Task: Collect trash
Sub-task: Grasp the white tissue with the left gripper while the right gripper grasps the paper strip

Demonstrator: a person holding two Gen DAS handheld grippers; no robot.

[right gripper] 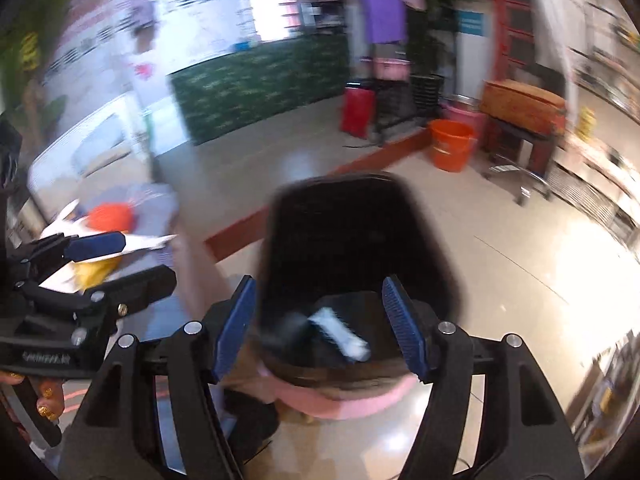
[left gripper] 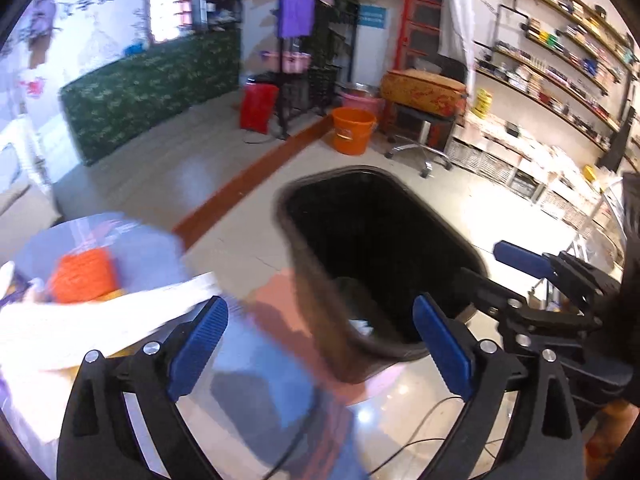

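A black trash bin [left gripper: 380, 248] stands on a pink stool, seen from above in both views [right gripper: 352, 232]. A white piece of trash [right gripper: 340, 334] lies inside it, blurred; a bit of white shows in the left wrist view [left gripper: 362, 326]. My left gripper [left gripper: 320, 344] is open and empty at the bin's near left rim. My right gripper [right gripper: 320, 326] is open and empty just above the bin's near rim; it also shows in the left wrist view [left gripper: 476, 272]. White paper [left gripper: 80, 320], an orange object [left gripper: 84, 276] and a yellow wrapper [right gripper: 94, 270] lie on a table at the left.
An orange bucket [left gripper: 352, 128], a red bin [left gripper: 258, 106] and a chair [left gripper: 420, 148] stand on the tiled floor beyond. Shelves [left gripper: 560, 80] line the right wall. A green-covered counter [left gripper: 152, 88] is at the back left. Cables [left gripper: 420, 440] lie on the floor.
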